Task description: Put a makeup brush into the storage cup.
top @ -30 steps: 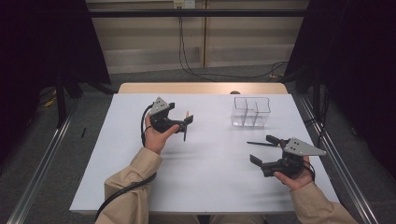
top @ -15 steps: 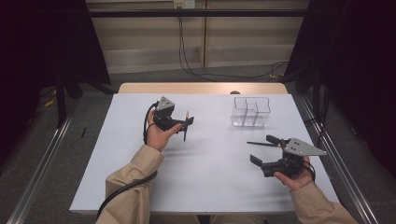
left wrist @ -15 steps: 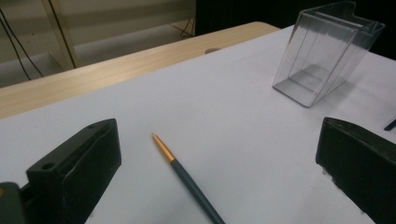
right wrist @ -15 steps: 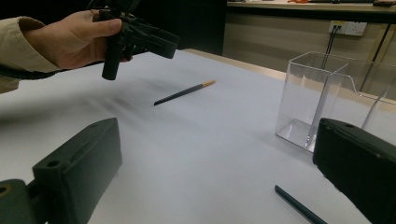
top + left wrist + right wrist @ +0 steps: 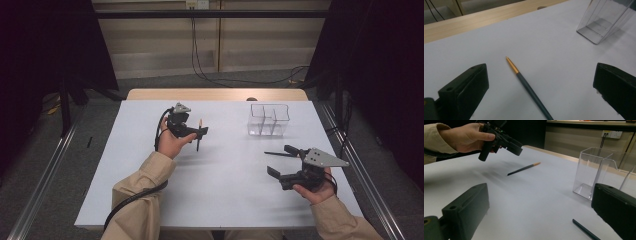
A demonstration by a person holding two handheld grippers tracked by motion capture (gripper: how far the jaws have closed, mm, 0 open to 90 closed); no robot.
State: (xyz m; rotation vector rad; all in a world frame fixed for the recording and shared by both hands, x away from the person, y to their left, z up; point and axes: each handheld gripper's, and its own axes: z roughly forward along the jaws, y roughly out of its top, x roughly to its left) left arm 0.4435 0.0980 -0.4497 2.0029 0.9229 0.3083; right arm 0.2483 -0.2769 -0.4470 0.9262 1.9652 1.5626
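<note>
Since a second ago the left gripper (image 5: 197,134) has drifted slightly toward 12 o'clock, jaws spread wide above a slim dark-green brush (image 5: 527,87) with a gold ferrule, lying flat on the white tabletop (image 5: 220,180). One clear, divided plastic box (image 5: 268,120) stands at 2 o'clock. Right gripper (image 5: 276,162) unmoved, open; a second thin brush (image 5: 585,230) lies just beside it.

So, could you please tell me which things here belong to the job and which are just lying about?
Job in hand:
- left gripper, open over the orange-tipped brush
- right gripper, open near the second brush
- clear divided box, probably where the brushes go

Lying about:
- cables on the floor behind the table
- wall socket
</note>
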